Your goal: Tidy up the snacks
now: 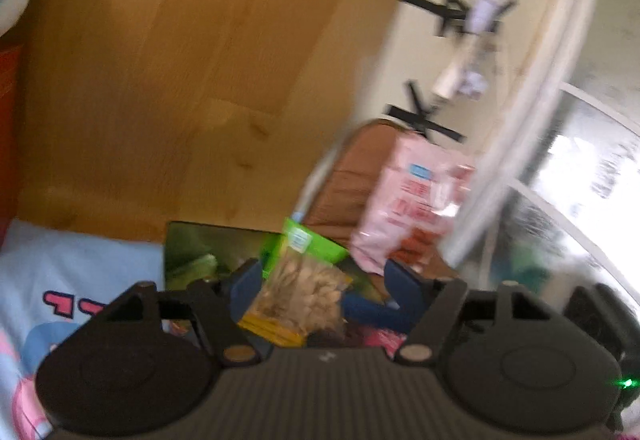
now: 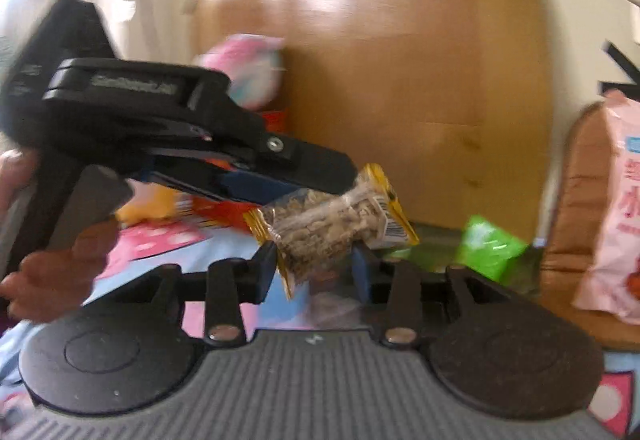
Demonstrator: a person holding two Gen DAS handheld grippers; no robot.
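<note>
Right gripper [image 2: 316, 274]: I see its 2 fingers clamped on the nut packet [image 2: 332, 228].
Left gripper [image 1: 320, 280]: my wrist view has the packet [image 1: 300, 300] between its fingers, but I cannot tell if they press it.
Nut packet: held up above the blue sheet [image 2: 224, 252], in front of the wooden cabinet [image 2: 400, 80].
Green bag [image 2: 492, 246]: behind, to the right.
Pink bag [image 2: 616, 208]: on the chair [image 2: 572, 200] at far right.
Hand [image 2: 60, 264]: holding the left gripper's handle.

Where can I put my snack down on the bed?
The blue sheet left of the dark box, below the wooden wardrobe, looks bare. It is crowded to the right: nut packet, green packet and pink bag bunch together.
</note>
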